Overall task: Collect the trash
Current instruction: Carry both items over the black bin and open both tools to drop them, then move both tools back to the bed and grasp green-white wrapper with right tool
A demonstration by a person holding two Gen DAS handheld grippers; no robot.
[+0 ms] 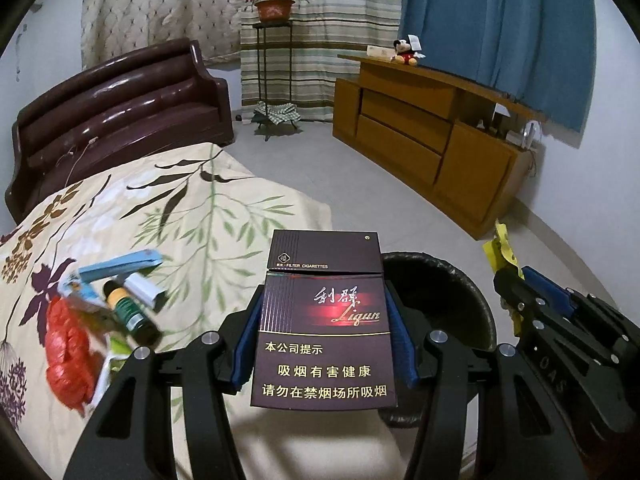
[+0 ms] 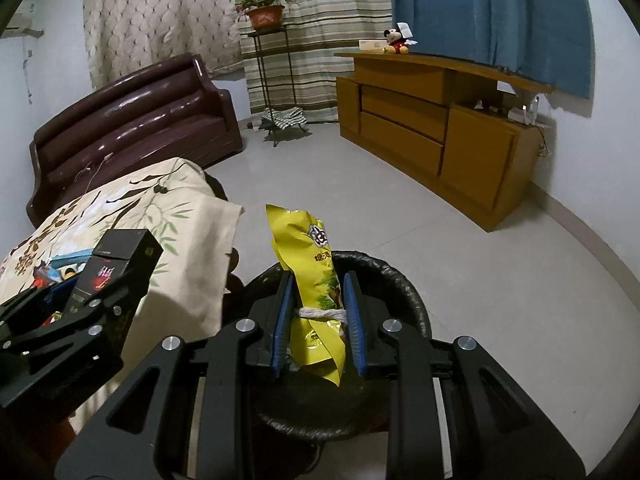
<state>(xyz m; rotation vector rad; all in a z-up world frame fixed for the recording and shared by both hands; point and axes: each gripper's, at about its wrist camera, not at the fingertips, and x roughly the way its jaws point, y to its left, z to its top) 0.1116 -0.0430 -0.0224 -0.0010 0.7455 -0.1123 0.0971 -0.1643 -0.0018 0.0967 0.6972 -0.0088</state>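
Note:
My left gripper (image 1: pixel 324 312) is shut on a dark maroon cigarette pack (image 1: pixel 324 332), held upright between its blue pads at the near rim of a black trash bin (image 1: pixel 452 300). My right gripper (image 2: pixel 318 316) is shut on a yellow snack bag (image 2: pixel 314 276) tied with white string, held over that same black-lined bin (image 2: pixel 384 280). Each gripper shows in the other's view: the right one (image 1: pixel 516 280) at the right edge with the yellow bag, the left one (image 2: pixel 112 284) at the lower left with the pack. More trash (image 1: pixel 100 300) lies on the floral cloth: a red bag, a small bottle, blue and white cartons.
The floral-covered table (image 1: pixel 180 220) lies to the left of the bin. A dark brown sofa (image 1: pixel 120 112) stands behind it. A wooden cabinet (image 1: pixel 440 144) runs along the right wall, with a plant stand (image 1: pixel 276 60) by the curtains. Grey tile floor (image 2: pixel 440 240) spreads beyond the bin.

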